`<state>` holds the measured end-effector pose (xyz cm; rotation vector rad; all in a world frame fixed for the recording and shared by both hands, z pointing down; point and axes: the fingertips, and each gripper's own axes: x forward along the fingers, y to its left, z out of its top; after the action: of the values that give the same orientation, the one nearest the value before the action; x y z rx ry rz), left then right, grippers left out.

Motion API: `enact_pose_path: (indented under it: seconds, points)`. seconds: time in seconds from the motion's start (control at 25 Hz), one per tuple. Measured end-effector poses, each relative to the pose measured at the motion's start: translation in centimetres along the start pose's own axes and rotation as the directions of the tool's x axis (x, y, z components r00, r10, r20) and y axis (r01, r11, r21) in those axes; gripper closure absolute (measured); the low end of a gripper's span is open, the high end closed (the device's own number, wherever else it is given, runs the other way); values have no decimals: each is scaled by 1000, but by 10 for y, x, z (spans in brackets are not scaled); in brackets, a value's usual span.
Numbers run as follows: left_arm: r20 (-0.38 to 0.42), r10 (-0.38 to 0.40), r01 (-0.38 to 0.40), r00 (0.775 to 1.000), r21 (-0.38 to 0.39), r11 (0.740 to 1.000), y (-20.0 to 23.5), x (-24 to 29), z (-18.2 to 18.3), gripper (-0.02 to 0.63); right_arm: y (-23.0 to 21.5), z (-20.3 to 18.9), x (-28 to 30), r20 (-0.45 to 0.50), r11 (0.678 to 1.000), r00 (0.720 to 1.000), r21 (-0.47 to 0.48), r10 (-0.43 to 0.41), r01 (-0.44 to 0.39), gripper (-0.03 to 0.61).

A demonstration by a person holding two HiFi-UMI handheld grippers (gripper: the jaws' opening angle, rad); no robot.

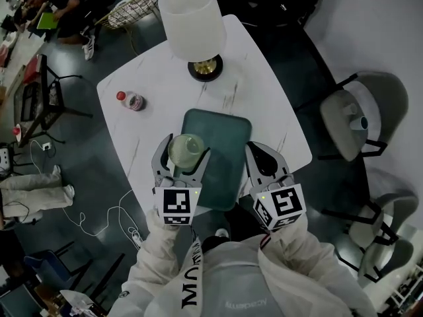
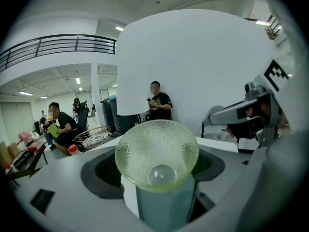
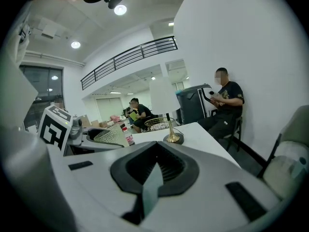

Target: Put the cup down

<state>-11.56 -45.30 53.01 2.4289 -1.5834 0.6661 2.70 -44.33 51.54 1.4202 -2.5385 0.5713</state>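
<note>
A pale green, dimpled glass cup [image 1: 186, 149] sits upright between the jaws of my left gripper [image 1: 184, 153], which is shut on it. The cup hangs over the left edge of a teal tray [image 1: 228, 170] on the white table [image 1: 264, 91]. In the left gripper view the cup [image 2: 157, 153] fills the gap between the dark pads [image 2: 96, 170] and looks empty. My right gripper [image 1: 264, 156] hovers over the tray's right edge. Its jaws are closed to a thin slit with nothing held [image 3: 152, 178]. From the right gripper view the cup [image 3: 108, 136] shows at the left.
A lamp with a white shade [image 1: 193, 22] and a brass base [image 1: 205, 68] stands at the table's far side. A small red-capped bottle [image 1: 132, 101] lies at the left. Grey chairs [image 1: 360, 117] stand to the right. Cables lie on the floor at the left [image 1: 99, 216].
</note>
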Motion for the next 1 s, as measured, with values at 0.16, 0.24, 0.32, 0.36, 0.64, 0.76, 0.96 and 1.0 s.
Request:
enact_pose_path:
  seconds: [0.16,0.24,0.32,0.36,0.64,0.76,0.96,1.0]
  points:
    - [-7,-2,2,1000,-3,1000,3,15,-10,207,-8,-4,11,-1,1000,1000,-9,-10,10,572]
    - [-8,-3,3,1000,-5,1000,4,23,-15,207,-11,-6,17,2,1000,1000,-23,-13,13,572]
    - [-11,-3,3,1000,-6,1000,4,31,-22,207,-12,-8,24,1,999,1000,-35,-11,11,572]
    - [-15,-3,3,1000,-7,1000,5,35,-25,207,-13,-10,28,0,999,1000,-38,-9,9,572]
    - [-31,2,-2,1000,-13,1000,13,62,-45,207,-27,-22,48,-11,999,1000,-27,-26,25,572]
    - [-41,10,-10,999,-11,1000,17,74,-53,207,-33,-27,56,-17,999,999,-32,-35,34,572]
    - [-51,27,-27,998,-5,1000,23,91,-61,207,-42,-40,70,-29,996,998,-75,-52,49,572]
    - [-52,27,-27,998,-5,1000,23,95,-62,207,-43,-42,72,-33,996,998,-73,-52,50,572]
